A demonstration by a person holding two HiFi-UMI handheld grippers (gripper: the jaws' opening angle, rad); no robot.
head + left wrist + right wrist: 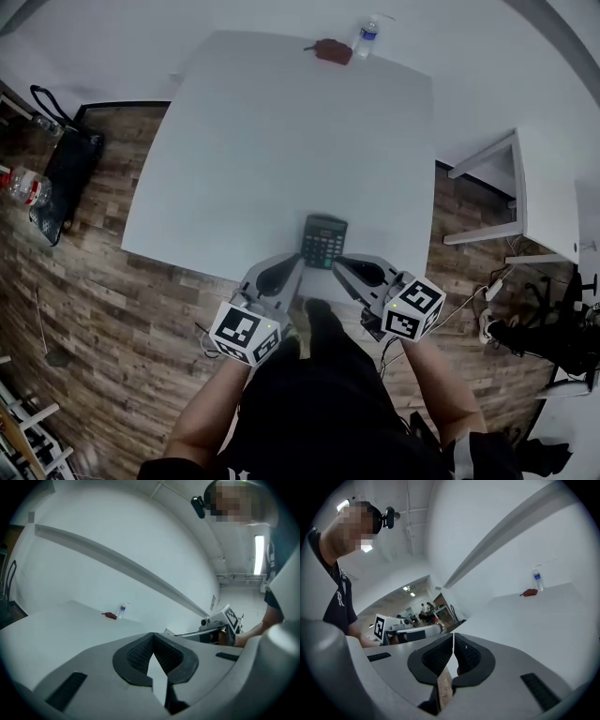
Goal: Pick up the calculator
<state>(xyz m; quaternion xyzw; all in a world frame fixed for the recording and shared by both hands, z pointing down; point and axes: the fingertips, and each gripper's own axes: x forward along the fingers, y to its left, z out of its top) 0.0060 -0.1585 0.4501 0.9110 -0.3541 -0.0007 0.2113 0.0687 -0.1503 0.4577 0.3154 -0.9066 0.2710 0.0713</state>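
Note:
A dark calculator [323,241] lies flat on the white table [281,141], close to its near edge. My left gripper [292,266] is just left of and below it, jaws shut with nothing between them. My right gripper [343,266] is just right of and below it, also shut and empty. Both hover at the table's front edge, tips apart from the calculator. In the left gripper view the left gripper [153,643] points across the table and the right gripper [219,623] shows at the right. The right gripper view shows the right gripper [453,641]. Neither gripper view shows the calculator.
At the table's far edge are a red object [332,50] and a water bottle [366,37]. A black bag [64,169] and plastic bottles [26,187] sit on the wood floor at the left. A white desk [544,202] stands at the right.

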